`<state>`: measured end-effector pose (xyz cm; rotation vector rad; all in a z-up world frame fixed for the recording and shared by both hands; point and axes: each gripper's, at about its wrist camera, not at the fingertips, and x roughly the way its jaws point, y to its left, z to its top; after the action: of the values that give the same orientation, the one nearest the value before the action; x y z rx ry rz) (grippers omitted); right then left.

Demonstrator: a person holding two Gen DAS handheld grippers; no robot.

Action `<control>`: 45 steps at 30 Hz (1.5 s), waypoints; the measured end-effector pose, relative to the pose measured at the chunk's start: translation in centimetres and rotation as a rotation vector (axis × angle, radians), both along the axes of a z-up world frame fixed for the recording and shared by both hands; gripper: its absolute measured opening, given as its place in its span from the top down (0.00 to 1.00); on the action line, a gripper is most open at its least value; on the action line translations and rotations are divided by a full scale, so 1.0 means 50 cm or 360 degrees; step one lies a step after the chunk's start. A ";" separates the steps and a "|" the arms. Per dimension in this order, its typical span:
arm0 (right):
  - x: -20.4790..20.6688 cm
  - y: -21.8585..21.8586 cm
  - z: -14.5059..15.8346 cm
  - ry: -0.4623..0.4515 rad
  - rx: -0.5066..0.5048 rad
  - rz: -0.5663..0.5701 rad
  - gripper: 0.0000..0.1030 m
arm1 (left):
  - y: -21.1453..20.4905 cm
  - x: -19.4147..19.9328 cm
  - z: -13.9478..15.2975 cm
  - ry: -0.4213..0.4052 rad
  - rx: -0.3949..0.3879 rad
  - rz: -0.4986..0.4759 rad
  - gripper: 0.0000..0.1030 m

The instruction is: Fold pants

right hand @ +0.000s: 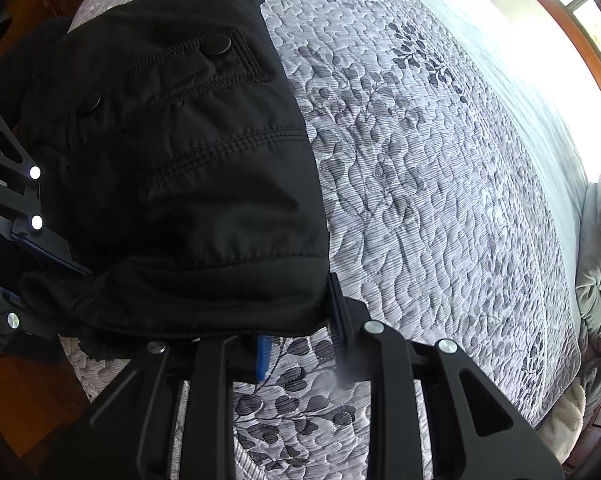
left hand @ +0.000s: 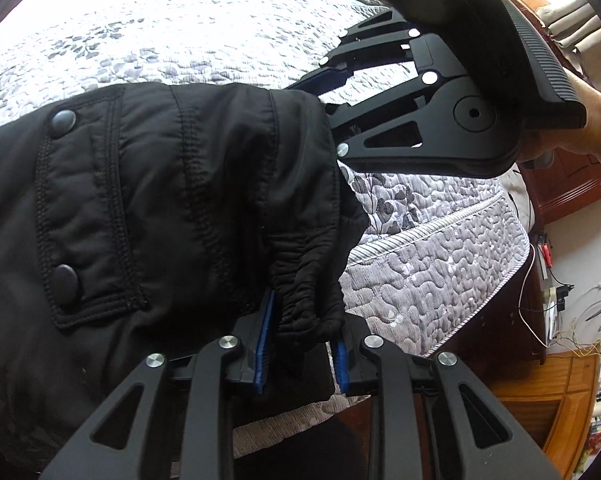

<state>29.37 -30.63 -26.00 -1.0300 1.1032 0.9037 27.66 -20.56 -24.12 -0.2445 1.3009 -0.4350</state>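
Note:
Black padded pants [left hand: 160, 200] with a snap-button pocket flap lie folded near the corner of the bed; they also show in the right wrist view [right hand: 180, 160]. My left gripper [left hand: 300, 344] has its blue-padded jaws around the gathered elastic waistband at the pants' near right corner. My right gripper [right hand: 300, 320] holds the near right edge of the pants between its jaws, low over the bedspread. The right gripper also shows in the left wrist view [left hand: 400, 92], reaching in behind the pants. The left gripper's fingers [right hand: 24, 220] show at the left of the right wrist view.
A grey quilted leaf-pattern bedspread [right hand: 440, 180] covers the bed, whose corner edge [left hand: 440, 248] drops off to the right. A grey blanket [right hand: 600, 260] lies at the far end. Wooden furniture [left hand: 540, 400] and cables stand beside the bed.

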 end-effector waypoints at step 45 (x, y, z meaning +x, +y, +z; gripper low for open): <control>0.043 -0.119 -0.041 0.0785 0.1245 -0.1552 0.69 | 0.424 -0.066 -0.009 -0.0130 -0.0525 0.0631 0.13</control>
<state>31.51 -36.56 -28.04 0.4103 1.2859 0.6603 24.38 0.66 -24.57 -0.7402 1.0631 -0.3136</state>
